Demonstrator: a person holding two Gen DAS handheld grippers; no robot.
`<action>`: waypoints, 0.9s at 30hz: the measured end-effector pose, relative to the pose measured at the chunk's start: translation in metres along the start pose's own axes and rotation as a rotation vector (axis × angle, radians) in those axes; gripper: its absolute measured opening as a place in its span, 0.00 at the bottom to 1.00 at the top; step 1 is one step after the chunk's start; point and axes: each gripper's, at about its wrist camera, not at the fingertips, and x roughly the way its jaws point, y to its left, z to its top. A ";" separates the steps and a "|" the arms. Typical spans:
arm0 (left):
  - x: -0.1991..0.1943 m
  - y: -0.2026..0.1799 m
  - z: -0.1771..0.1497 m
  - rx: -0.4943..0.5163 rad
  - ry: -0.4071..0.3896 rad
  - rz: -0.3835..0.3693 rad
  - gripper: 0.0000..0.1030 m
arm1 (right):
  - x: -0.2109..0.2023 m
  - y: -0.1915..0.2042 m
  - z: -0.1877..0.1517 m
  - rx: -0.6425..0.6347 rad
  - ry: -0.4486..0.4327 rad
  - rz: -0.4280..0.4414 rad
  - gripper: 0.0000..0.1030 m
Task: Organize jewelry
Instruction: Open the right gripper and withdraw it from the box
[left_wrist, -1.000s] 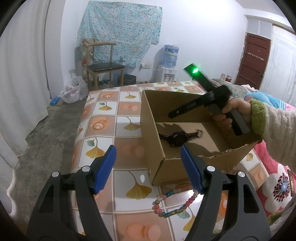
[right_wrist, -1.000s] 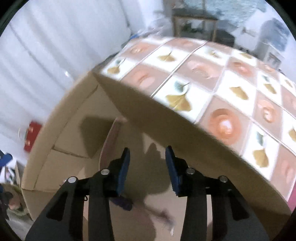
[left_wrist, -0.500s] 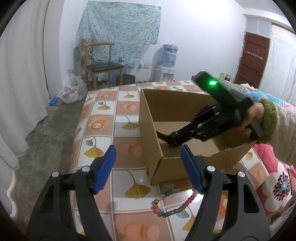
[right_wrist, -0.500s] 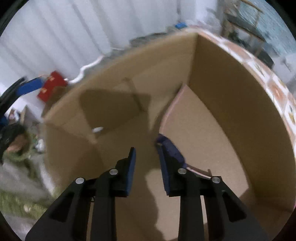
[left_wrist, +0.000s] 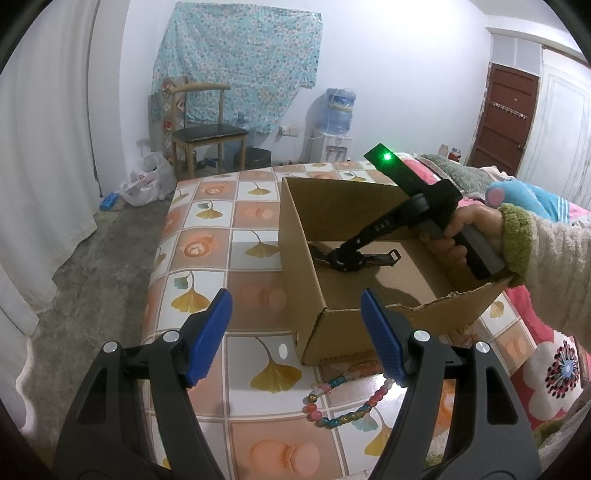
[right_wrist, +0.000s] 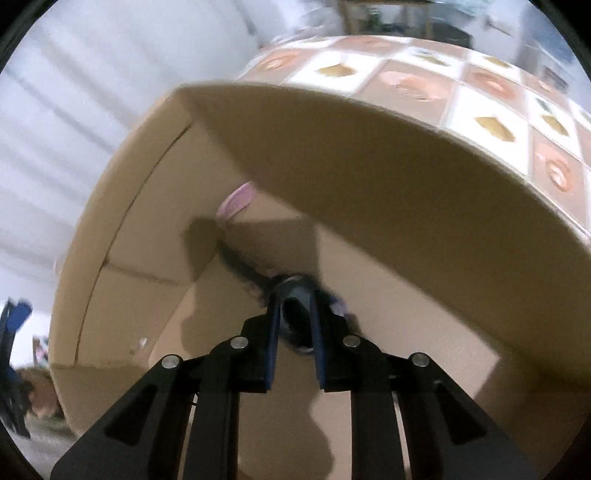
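An open cardboard box stands on the tiled table. A black watch lies on its floor. A hand reaches my right gripper steeply down into the box. In the right wrist view the right gripper is closing, its blue pads pressed on either side of the watch's round face, and the strap trails away to the left. My left gripper hangs open and empty over the table at the box's near corner. A bracelet of coloured beads lies on the table just in front of the box.
A pink strip shows in the box's far corner. The table's left edge drops to a concrete floor. A chair, a plastic bag and a water dispenser stand by the back wall. A flowered blanket lies on the right.
The right gripper has gone down into the box and its jaws have narrowed onto the watch's face. The left gripper has stayed where it was.
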 end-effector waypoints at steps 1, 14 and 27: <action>0.000 0.000 0.000 0.001 0.001 0.000 0.67 | -0.001 -0.002 0.000 0.005 -0.011 -0.022 0.15; 0.002 -0.003 0.000 0.008 0.005 -0.006 0.67 | -0.007 0.029 -0.002 -0.217 -0.040 -0.296 0.23; -0.004 -0.017 -0.009 0.036 0.016 -0.012 0.79 | -0.068 0.013 -0.020 -0.080 -0.148 -0.365 0.33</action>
